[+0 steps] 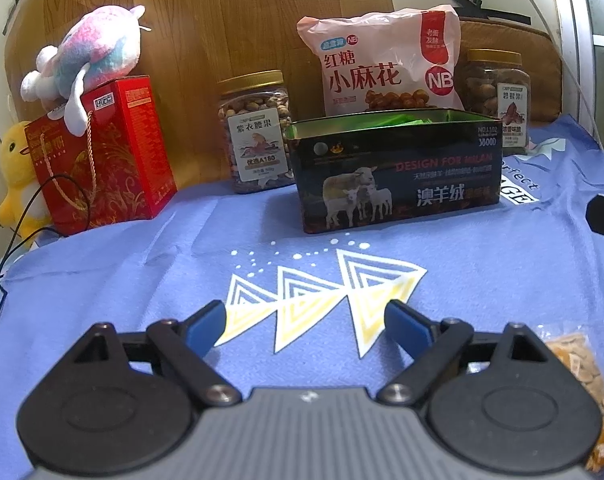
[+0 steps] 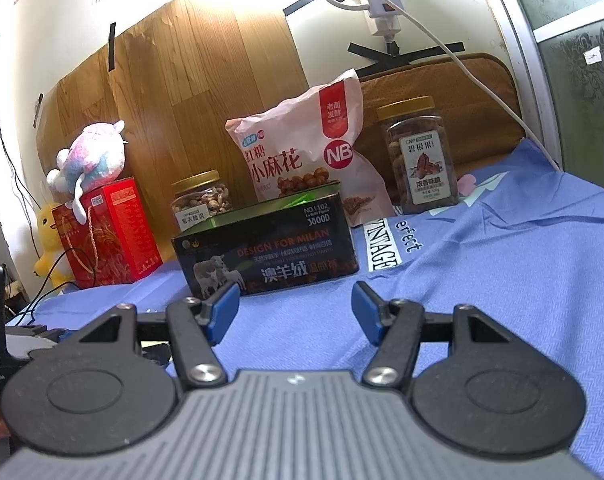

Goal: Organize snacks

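- The left gripper (image 1: 305,318) hangs over a blue printed cloth (image 1: 502,272), its blue-padded fingers (image 1: 205,326) spread wide with nothing between them.
- A small clear packet of orange-yellow snack pieces (image 1: 582,384) lies on the cloth just outside the right-hand finger, partly hidden by the gripper body.
- The right gripper (image 2: 295,310) is likewise open and empty, its fingers (image 2: 223,310) pointing at an open dark rectangular tin (image 2: 267,254), which stands near and apart from them.
- The tin reads "DESIGN FOR MILAN", "澳羊绒" and "3000D", with sheep pictured; green packets (image 1: 398,119) show inside.
- Behind it leans a pink snack bag (image 1: 382,64) marked "红糖小麻花" and "NB".
- A gold-lidded clear jar of nuts (image 1: 257,132) to the tin's left is labelled "紫衣腰果"; another jar (image 2: 422,158) on the right says "碧根果" and "CNP".
- A red gift box with a rope handle (image 1: 109,156) carries a pastel plush toy (image 1: 89,56); a yellow plush duck (image 1: 17,176) stands beside it.
- The cloth's print reads "erfect" and "VINTAGE".
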Demonstrator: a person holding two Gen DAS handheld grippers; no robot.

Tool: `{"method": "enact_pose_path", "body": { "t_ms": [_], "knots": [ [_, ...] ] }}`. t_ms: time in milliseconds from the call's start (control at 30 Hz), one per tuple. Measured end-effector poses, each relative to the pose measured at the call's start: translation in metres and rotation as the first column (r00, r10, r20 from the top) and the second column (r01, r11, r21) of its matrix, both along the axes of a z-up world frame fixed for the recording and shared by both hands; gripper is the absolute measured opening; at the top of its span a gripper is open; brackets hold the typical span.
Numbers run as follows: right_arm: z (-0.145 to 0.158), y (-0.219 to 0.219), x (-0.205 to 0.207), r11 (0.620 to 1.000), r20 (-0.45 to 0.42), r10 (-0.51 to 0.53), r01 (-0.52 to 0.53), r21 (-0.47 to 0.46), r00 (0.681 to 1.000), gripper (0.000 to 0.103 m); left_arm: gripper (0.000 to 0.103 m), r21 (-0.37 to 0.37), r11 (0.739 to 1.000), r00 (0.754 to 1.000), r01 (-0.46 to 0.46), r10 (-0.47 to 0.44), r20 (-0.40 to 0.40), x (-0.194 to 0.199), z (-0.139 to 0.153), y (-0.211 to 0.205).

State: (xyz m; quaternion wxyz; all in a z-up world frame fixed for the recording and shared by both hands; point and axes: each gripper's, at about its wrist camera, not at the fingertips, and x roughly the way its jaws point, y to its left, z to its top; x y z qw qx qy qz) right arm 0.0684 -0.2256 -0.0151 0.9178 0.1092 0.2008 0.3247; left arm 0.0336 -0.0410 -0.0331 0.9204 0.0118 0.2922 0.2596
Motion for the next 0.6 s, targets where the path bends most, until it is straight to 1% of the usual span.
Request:
{"method": "enact_pose_path", "body": {
  "t_ms": [600],
  "knots": [
    [-0.0015,-0.0027,-0.0008,1.0,0.001,0.016,-0.016,0.019,1.0,0.065,0.09,0.022,1.0,1.0,-0.008,0.009,-0.016,0.0019,-0.0012,-0.0027]
  ]
}}
